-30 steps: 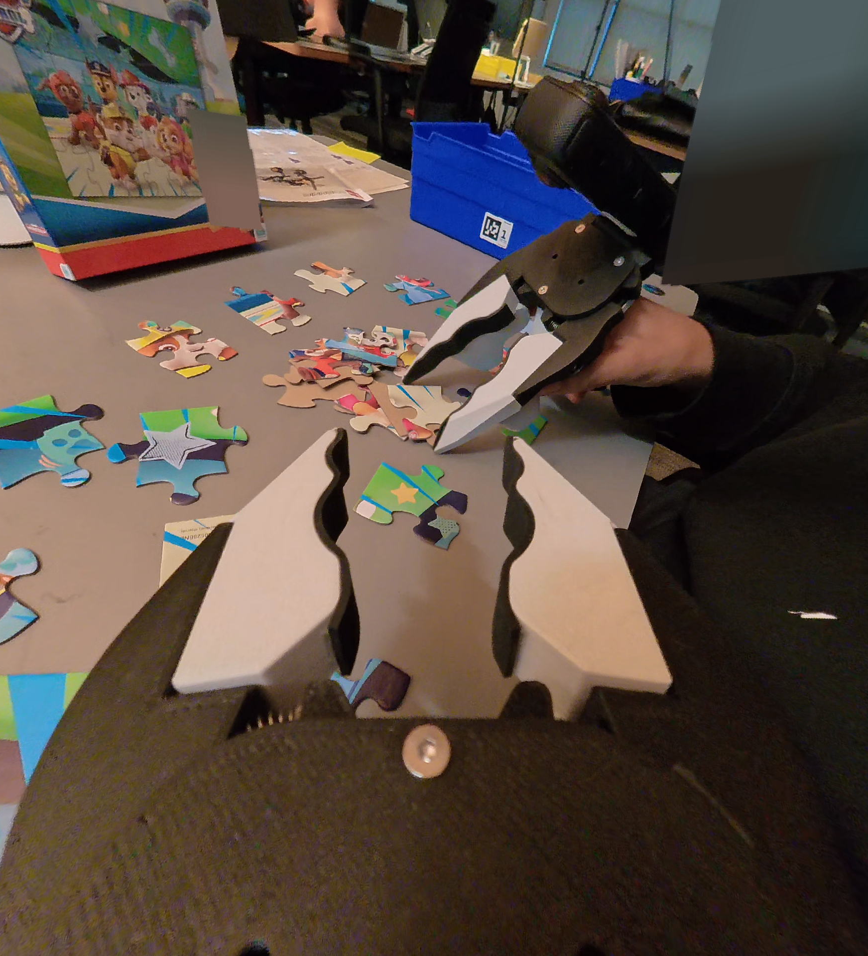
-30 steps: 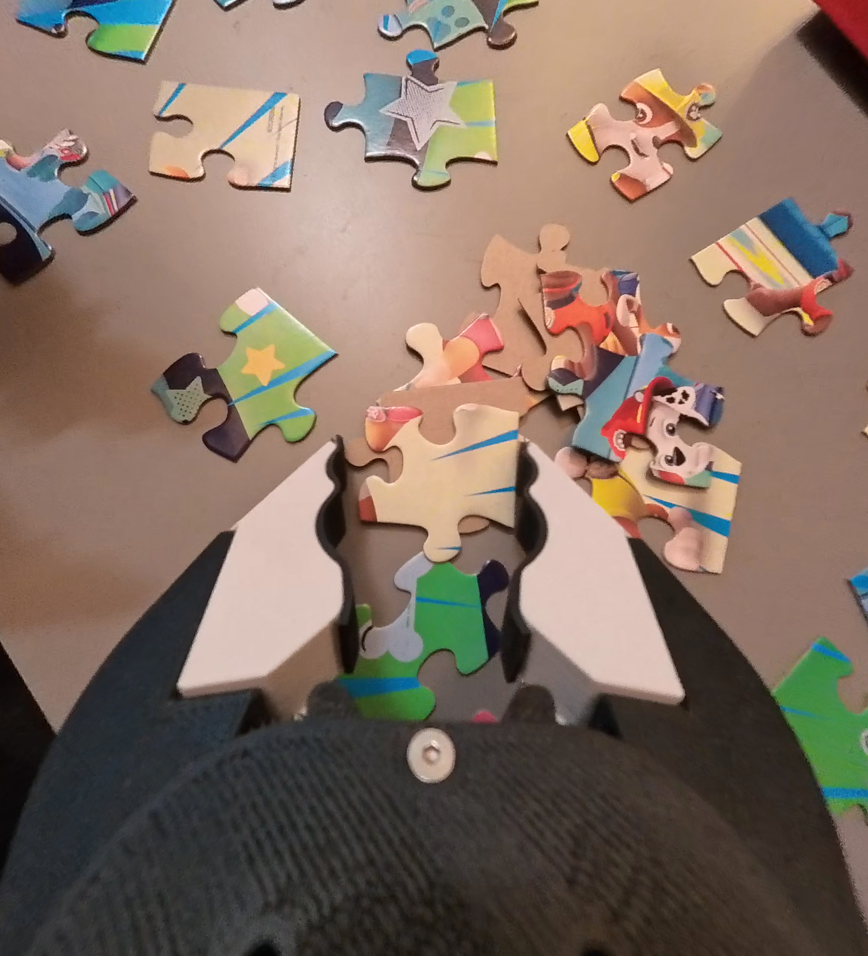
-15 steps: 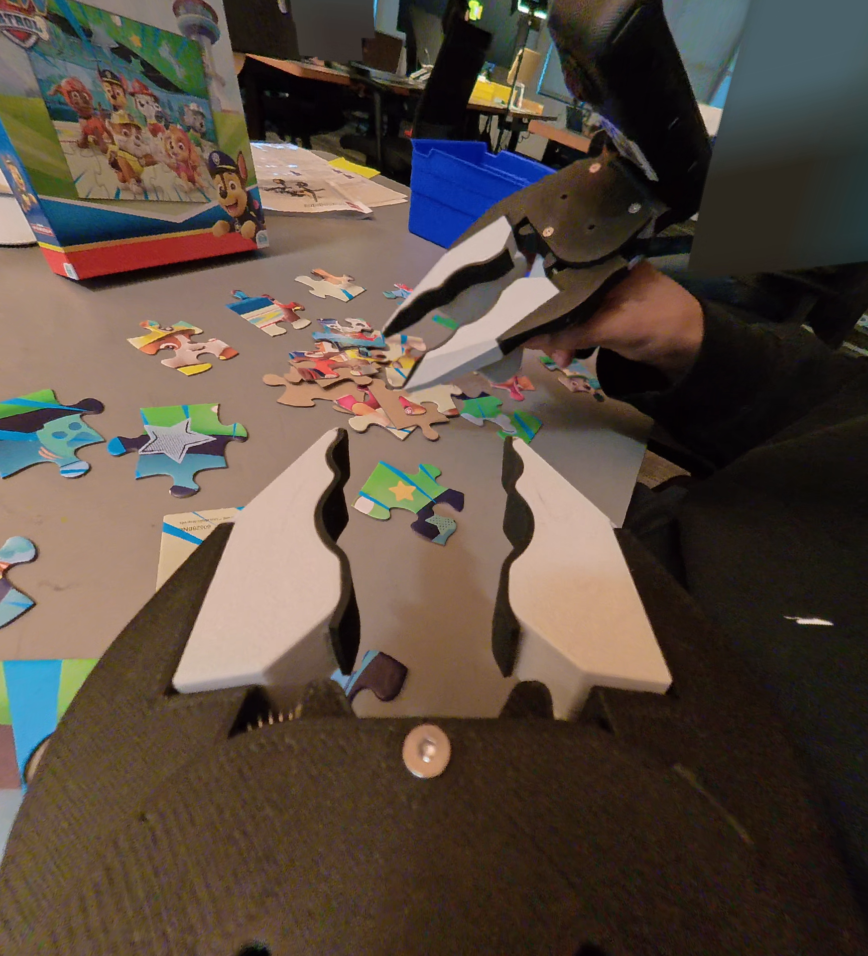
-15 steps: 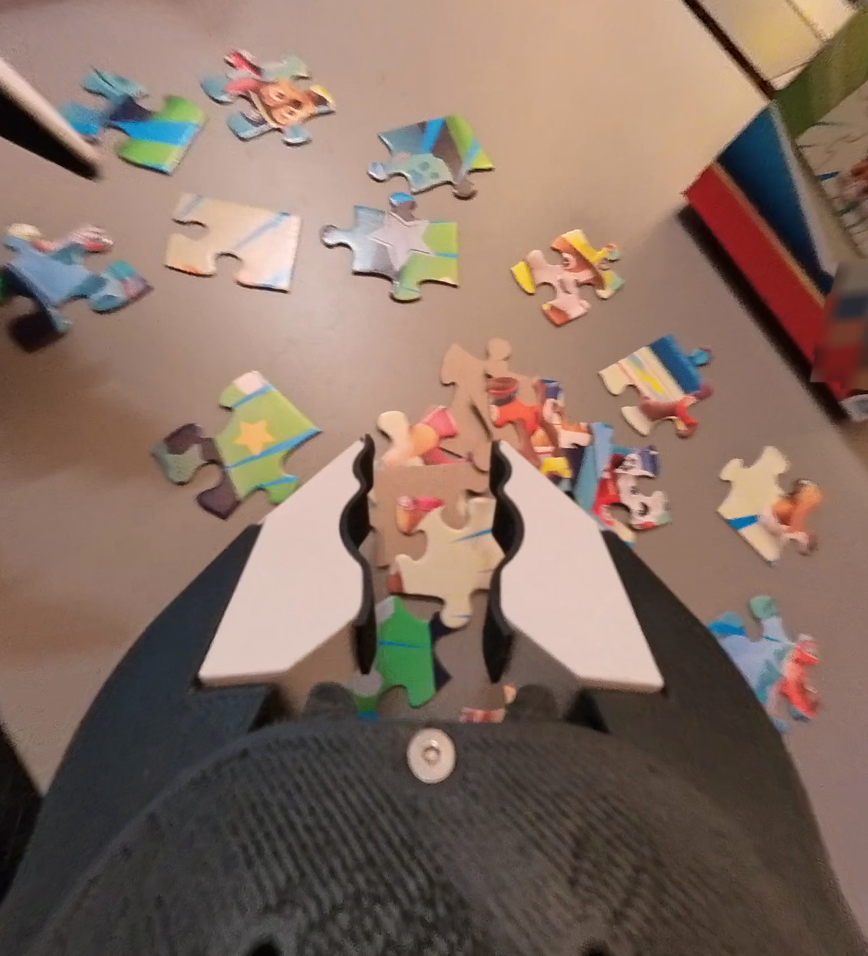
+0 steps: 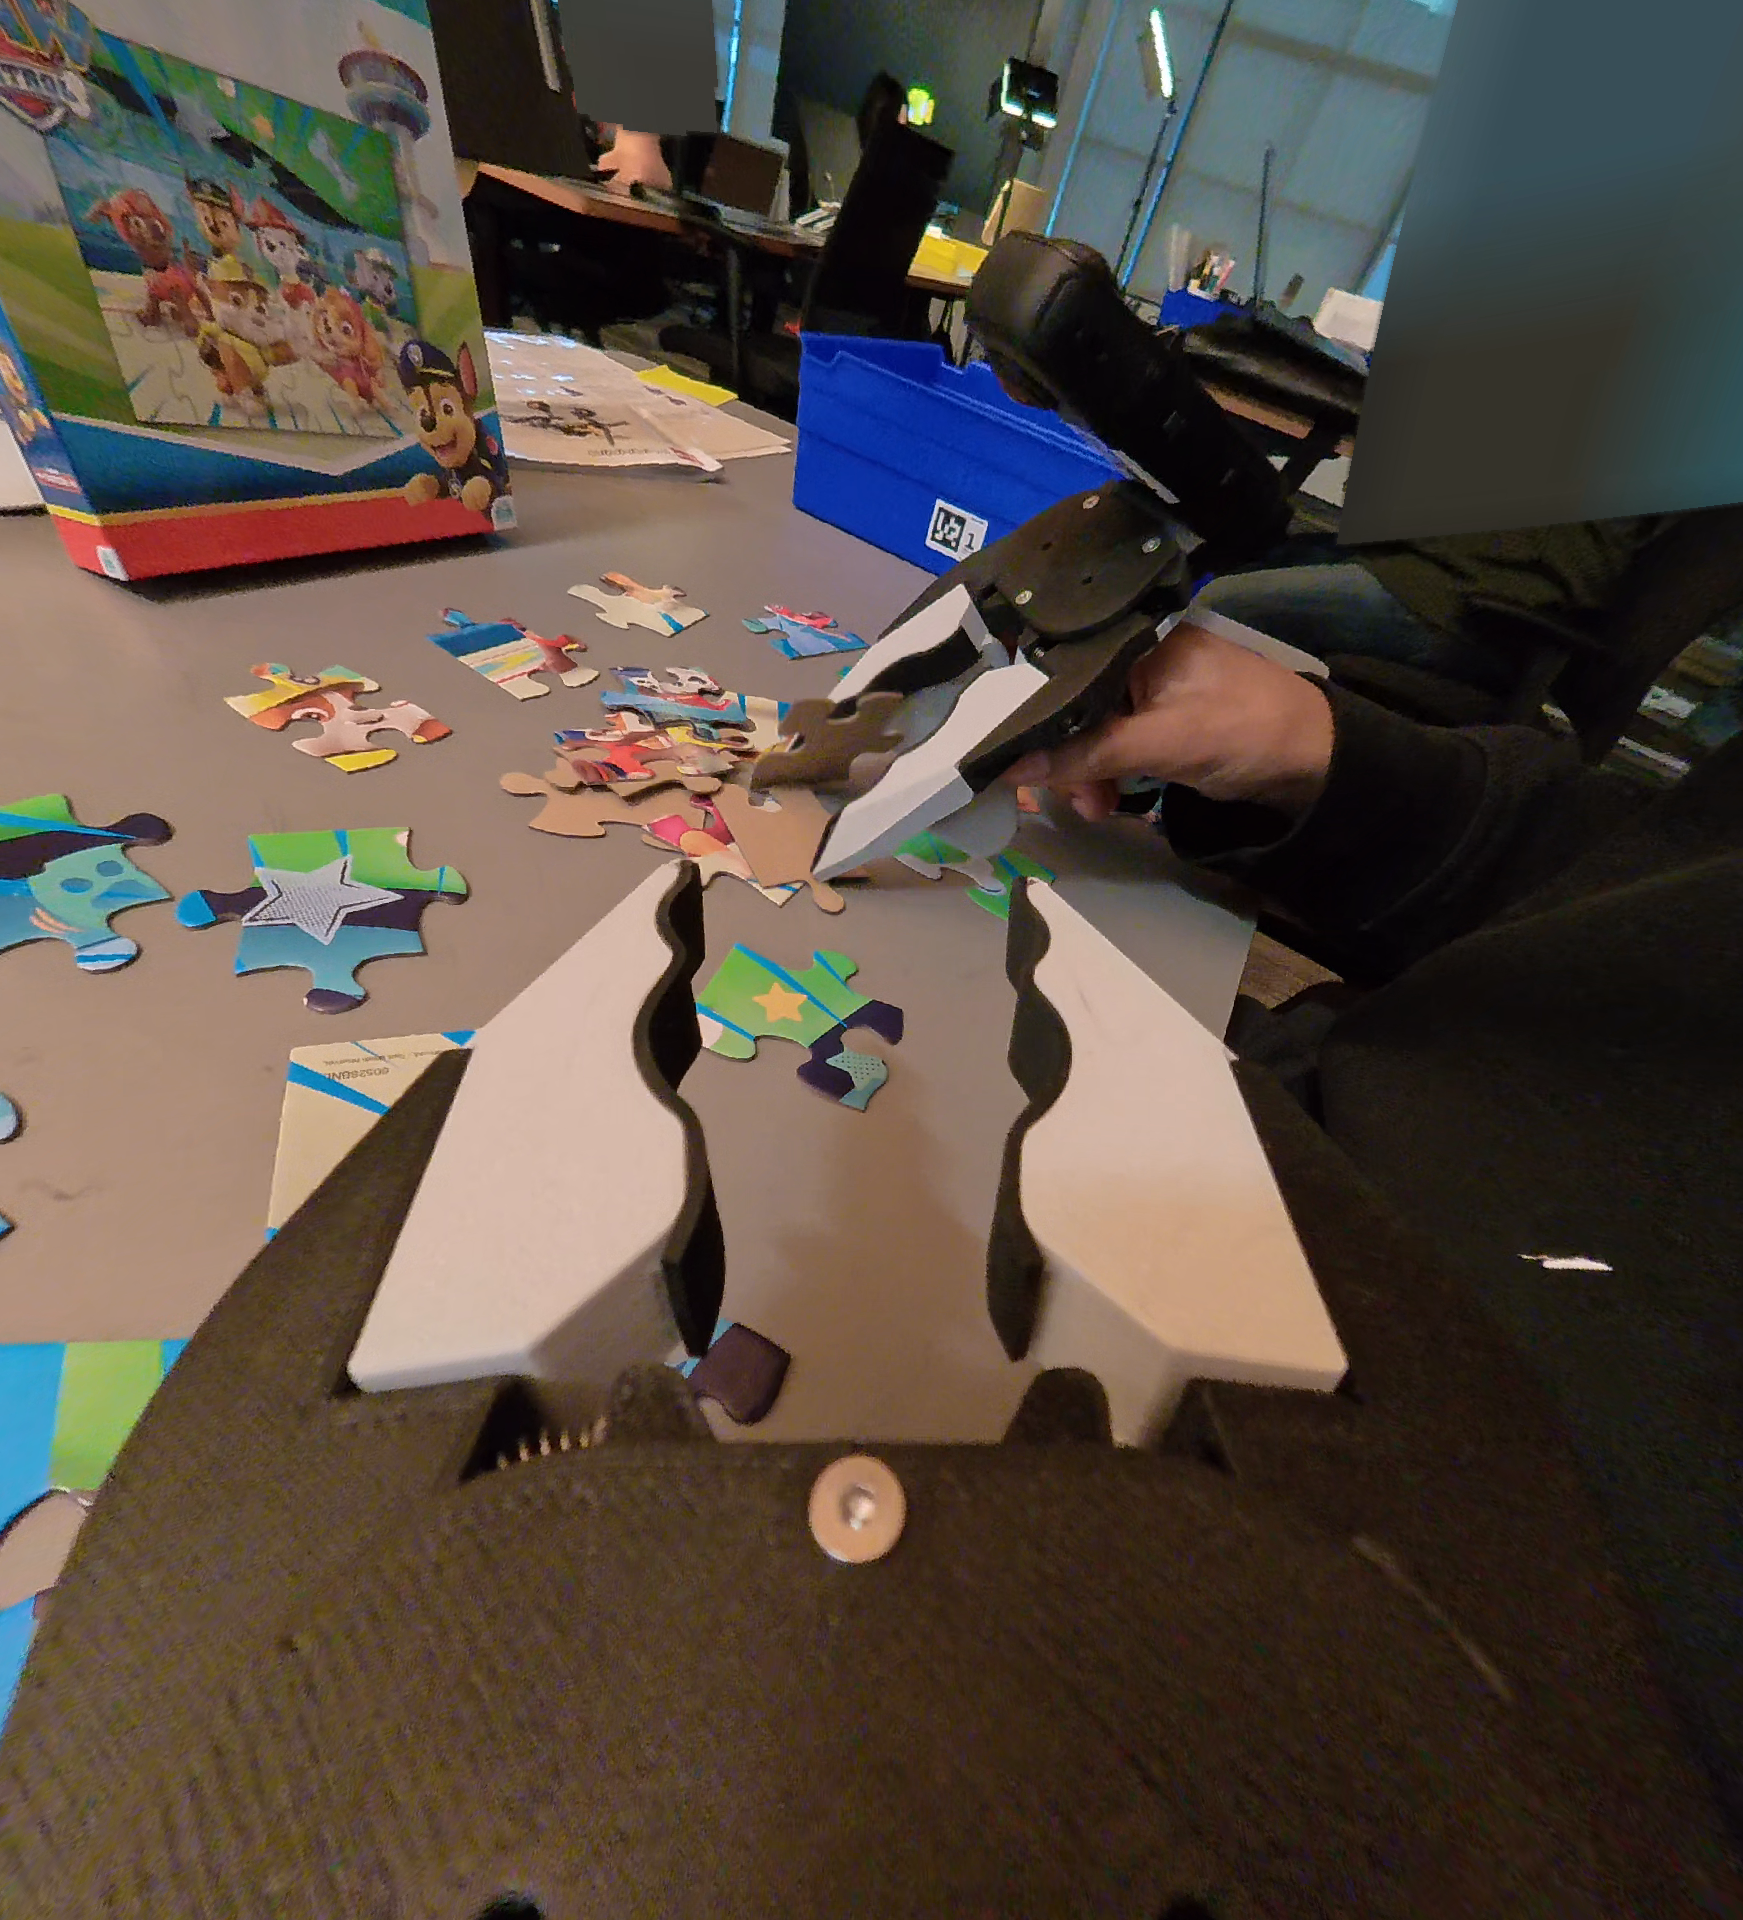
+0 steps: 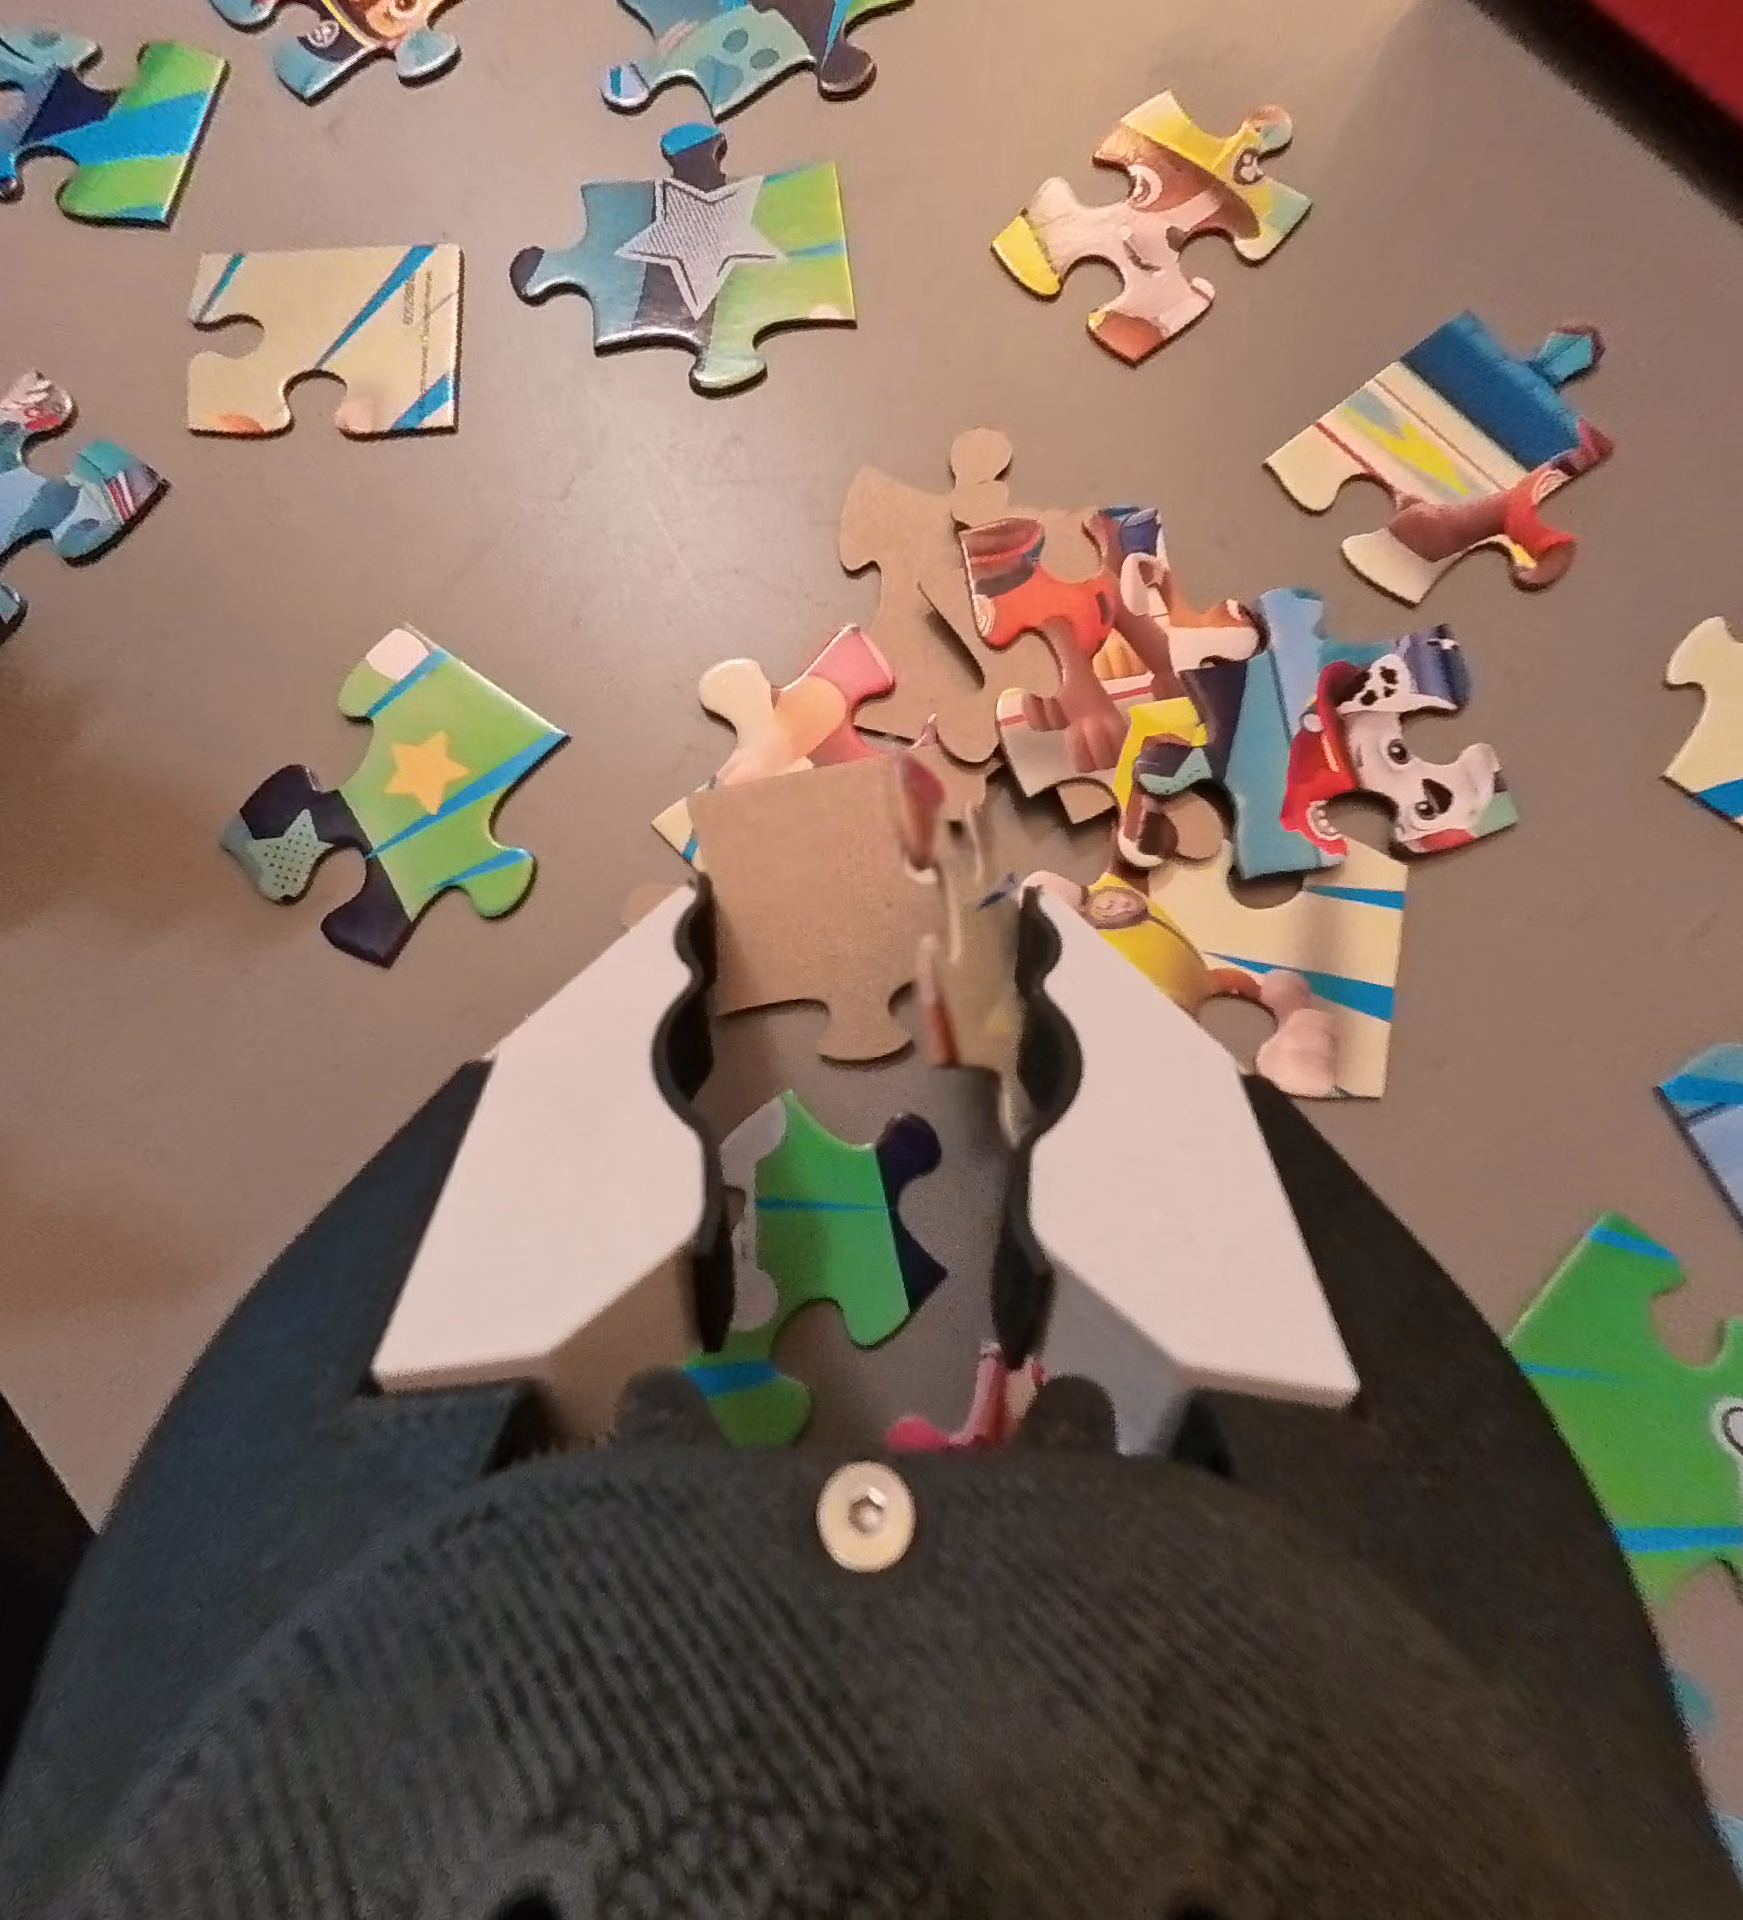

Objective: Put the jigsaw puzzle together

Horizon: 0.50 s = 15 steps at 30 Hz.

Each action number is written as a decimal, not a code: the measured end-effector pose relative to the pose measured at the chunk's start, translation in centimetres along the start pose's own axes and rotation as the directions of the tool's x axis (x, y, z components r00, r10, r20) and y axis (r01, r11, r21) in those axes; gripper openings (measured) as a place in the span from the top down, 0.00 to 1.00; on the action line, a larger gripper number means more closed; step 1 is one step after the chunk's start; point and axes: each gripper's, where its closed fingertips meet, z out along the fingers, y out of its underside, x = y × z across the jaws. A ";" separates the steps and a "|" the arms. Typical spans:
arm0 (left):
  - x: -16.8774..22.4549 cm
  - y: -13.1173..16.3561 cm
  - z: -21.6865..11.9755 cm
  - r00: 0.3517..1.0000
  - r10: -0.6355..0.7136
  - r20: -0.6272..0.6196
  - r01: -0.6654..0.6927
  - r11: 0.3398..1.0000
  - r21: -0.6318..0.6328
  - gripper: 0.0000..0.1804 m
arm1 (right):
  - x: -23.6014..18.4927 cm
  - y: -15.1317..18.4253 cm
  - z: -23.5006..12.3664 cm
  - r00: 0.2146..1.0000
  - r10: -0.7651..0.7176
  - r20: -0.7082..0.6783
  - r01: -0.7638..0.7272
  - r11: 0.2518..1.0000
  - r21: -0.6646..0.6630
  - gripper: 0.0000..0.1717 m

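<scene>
My left gripper is open and empty, low over the grey table. A green puzzle piece with a yellow star lies flat just ahead between its fingertips, untouched. My right gripper is open over the near edge of the puzzle pile. A cream puzzle piece stands on edge between its fingers, close to the right pad and well apart from the left pad. In the left wrist view this piece shows its brown back, tilted up between the right gripper's fingers. A face-down brown piece lies under the fingertips.
Single pieces lie scattered on the table, among them a silver-star piece and a green piece. The puzzle box stands at the back left, a blue bin and papers behind. The table edge runs at the right.
The right gripper closed on the cream piece and lifted it, then came back down and widened; the piece turned from flat to on edge. The left gripper has not moved.
</scene>
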 end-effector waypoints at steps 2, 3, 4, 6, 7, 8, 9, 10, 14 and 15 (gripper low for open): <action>-0.1 -0.1 -0.1 1.000 -0.001 0.003 0.001 1.000 0.003 0.69 | 0.0 0.0 -0.2 1.000 -0.018 -0.004 0.018 1.000 -0.005 0.70; -0.1 -0.1 -0.1 1.000 -0.003 0.003 0.003 1.000 0.004 0.69 | 0.0 -0.1 -0.4 0.999 -0.031 -0.012 0.031 1.000 0.000 0.75; -0.1 -0.1 -0.1 1.000 -0.003 0.004 0.003 1.000 0.005 0.69 | 0.1 -0.2 -0.6 0.999 -0.041 -0.023 0.041 0.999 0.009 0.78; -0.1 0.0 -0.1 1.000 -0.003 0.003 0.003 1.000 0.005 0.69 | 0.1 -0.5 -1.0 0.998 -0.052 -0.033 0.053 0.998 0.024 0.82; -0.1 0.0 -0.1 1.000 -0.003 0.002 0.003 1.000 0.004 0.69 | 0.1 -0.6 -1.2 0.998 -0.058 -0.037 0.060 0.998 0.032 0.85; -0.1 0.0 0.0 1.000 -0.003 0.001 0.003 1.000 0.004 0.69 | 0.1 -0.8 -1.5 0.996 -0.070 -0.046 0.072 0.997 0.039 0.91; -0.1 0.0 0.0 1.000 -0.002 0.001 0.002 1.000 0.003 0.69 | 0.3 -0.9 -1.7 0.994 -0.087 -0.066 0.090 0.995 0.044 0.95; -0.1 0.1 0.0 1.000 -0.002 0.000 0.002 1.000 0.002 0.69 | 0.7 -1.0 -2.0 0.989 -0.110 -0.098 0.115 0.992 0.045 0.99; -0.1 0.0 -0.1 1.000 -0.001 0.001 0.001 1.000 0.005 0.69 | 0.9 -2.4 -2.9 0.960 -0.206 -0.192 0.222 0.973 0.065 1.00; -0.1 0.0 -0.1 1.000 -0.001 0.001 0.001 1.000 0.007 0.69 | 0.5 -3.2 -3.1 0.949 -0.238 -0.205 0.261 0.961 0.092 1.00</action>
